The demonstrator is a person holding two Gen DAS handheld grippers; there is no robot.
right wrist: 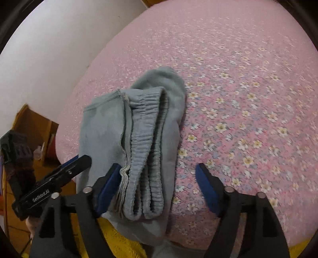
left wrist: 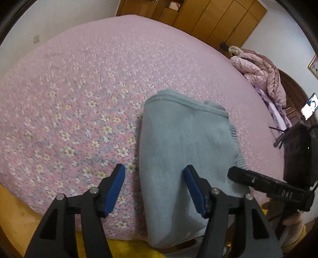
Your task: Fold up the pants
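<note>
A bedroom, and the whole stage is a wide bed [left wrist: 79, 83] under a pink sheet sprinkled with small flowers, wooden wardrobes [left wrist: 218, 17] up at twelve o'clock and a crumpled pink quilt [left wrist: 262, 75] off at two. Near the bed's front edge lie the pants [left wrist: 184, 142] — grey-blue, soft, already doubled over into a compact bundle, its near end hanging just over the edge.

Both tongs are spread now. The left tongs [left wrist: 157, 190] stand wide, one blue pad over the sheet at seven o'clock of the bundle, the other above the cloth, nothing pinched. The right tongs [right wrist: 159, 188] gape wider, straddling the elastic waistband [right wrist: 145, 139]; the left pad touches or nearly touches the stacked edges but isn't clamping them — my read is that the fold has been laid down and let go, the grip released so the layers settle flat.

Watch the axis: in the left wrist view the bundle runs from six to twelve, straight away from the edge, folded end far. In the right wrist view it leans toward one o'clock, waistband layers stacked along its length, ribs facing up. Looks nearly finished; maybe a tidy-up press remains.
</note>
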